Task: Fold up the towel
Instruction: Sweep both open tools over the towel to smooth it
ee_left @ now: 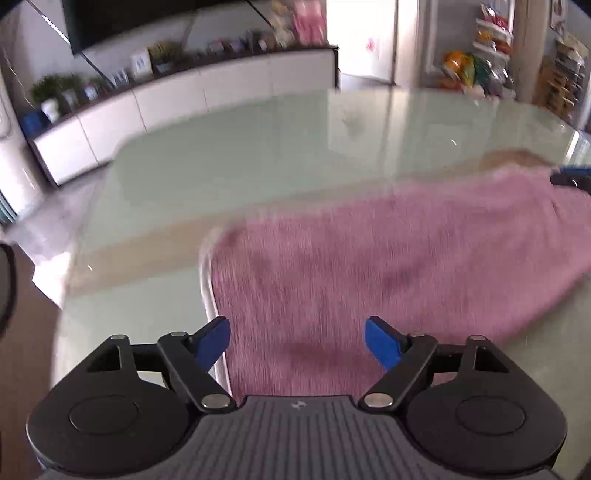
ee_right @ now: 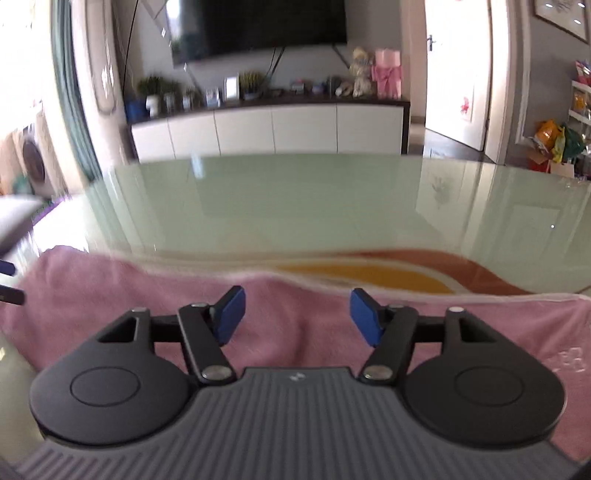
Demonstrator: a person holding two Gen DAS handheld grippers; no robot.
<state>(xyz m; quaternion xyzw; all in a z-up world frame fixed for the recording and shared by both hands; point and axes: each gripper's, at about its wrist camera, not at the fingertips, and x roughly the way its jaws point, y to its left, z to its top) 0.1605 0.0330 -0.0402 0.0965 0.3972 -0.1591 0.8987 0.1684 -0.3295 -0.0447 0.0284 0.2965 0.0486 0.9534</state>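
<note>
A pink towel (ee_left: 369,266) lies on the pale green glass table (ee_left: 258,162). My left gripper (ee_left: 297,341) is open above the towel's near left part, its blue pads (ee_left: 212,341) wide apart and empty. The right gripper's tip (ee_left: 572,179) shows at the far right edge over the towel. In the right wrist view the towel (ee_right: 295,325) lies across the near table (ee_right: 295,199). My right gripper (ee_right: 297,319) is open above it and empty. The left gripper's tips (ee_right: 9,280) show at the left edge.
A white low cabinet (ee_right: 273,129) with plants and frames stands beyond the table, with a dark TV (ee_right: 258,26) above it. An orange and yellow pattern (ee_right: 369,273) shows through the glass past the towel. Shelves with bags (ee_left: 476,70) stand at the right.
</note>
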